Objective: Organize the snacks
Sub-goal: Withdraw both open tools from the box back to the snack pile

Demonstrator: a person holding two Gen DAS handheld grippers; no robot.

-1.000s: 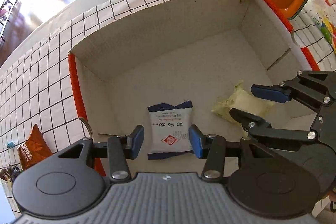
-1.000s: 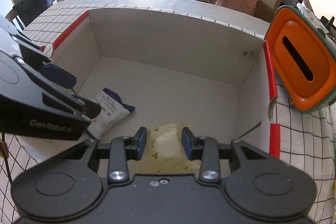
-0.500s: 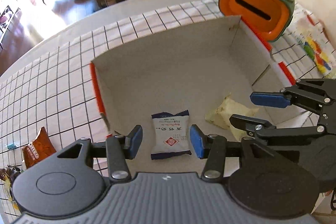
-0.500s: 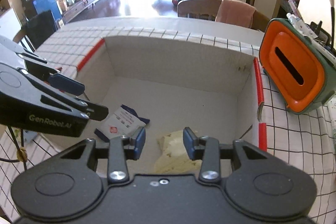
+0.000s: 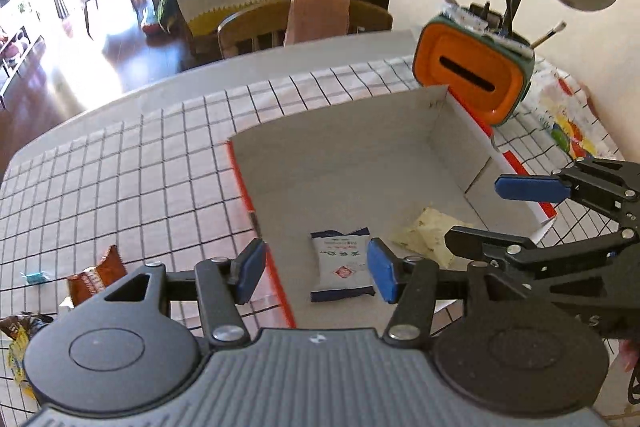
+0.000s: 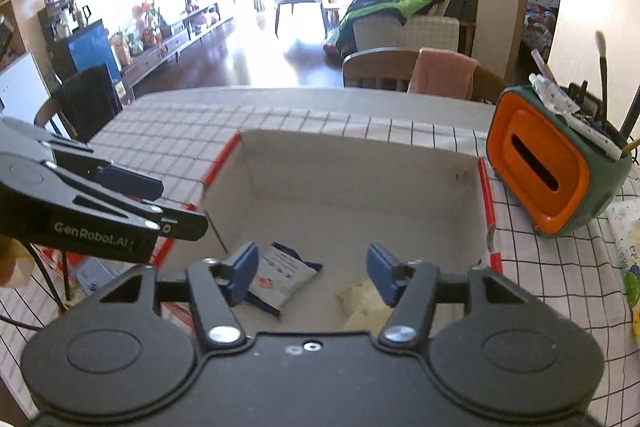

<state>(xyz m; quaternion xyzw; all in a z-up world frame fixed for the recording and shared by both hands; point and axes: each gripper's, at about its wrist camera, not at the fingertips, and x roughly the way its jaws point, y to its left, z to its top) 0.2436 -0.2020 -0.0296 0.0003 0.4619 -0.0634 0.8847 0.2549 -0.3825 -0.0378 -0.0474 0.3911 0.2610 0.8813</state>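
We hold our left gripper (image 5: 316,269) and right gripper (image 6: 308,273) empty, jaws just widened, above the box (image 5: 340,155); the white packet (image 5: 342,265) lies at its six o'clock, the yellow packet (image 5: 424,233) at four.

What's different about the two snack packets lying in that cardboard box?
The white packet has dark blue ends and a red emblem with printed text; the pale yellow packet is plain and mottled. The white packet lies flat and smooth, a neat rectangle; the yellow packet looks crumpled and irregular. The white one sits nearer the box's left wall, the yellow one nearer its right. Both rest loose on the box floor, with neither gripper holding them.
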